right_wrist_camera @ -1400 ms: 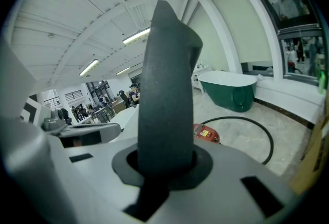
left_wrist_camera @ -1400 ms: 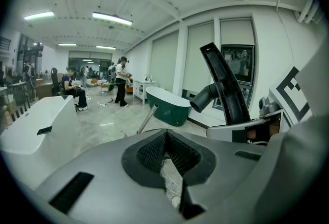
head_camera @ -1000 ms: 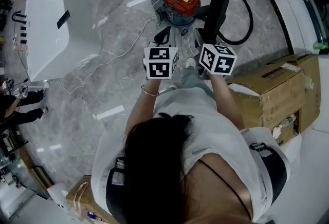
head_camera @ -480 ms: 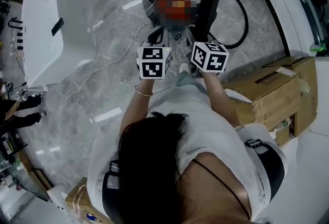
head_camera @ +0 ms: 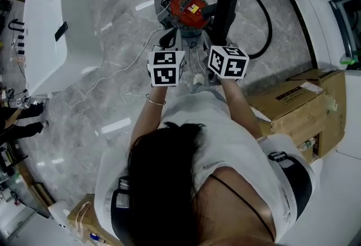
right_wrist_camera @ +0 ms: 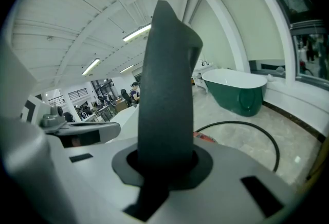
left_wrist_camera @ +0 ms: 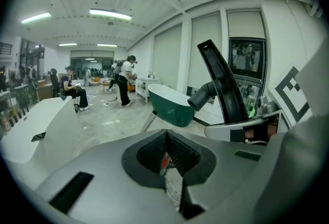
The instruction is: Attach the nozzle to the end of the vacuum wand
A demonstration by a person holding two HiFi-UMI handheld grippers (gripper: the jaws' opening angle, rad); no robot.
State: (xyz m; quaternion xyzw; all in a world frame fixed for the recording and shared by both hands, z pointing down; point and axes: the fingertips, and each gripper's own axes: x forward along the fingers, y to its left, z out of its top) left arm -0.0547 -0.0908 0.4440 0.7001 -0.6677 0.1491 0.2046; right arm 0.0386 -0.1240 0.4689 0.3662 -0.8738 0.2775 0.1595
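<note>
on the grey floor (head_camera: 113,98) in front of the person (head_camera: 186,183) stands one red vacuum (head_camera: 189,5) with one black hose (head_camera: 265,22) looped round it. two grippers are held side by side: the right gripper (right_wrist_camera: 164,161) is clamped on the one black nozzle (right_wrist_camera: 167,89), which rises upright from its jaws, and the left gripper (left_wrist_camera: 165,153) is fully closed on nothing. one cardboard box (head_camera: 293,101) sits at the right.
</note>
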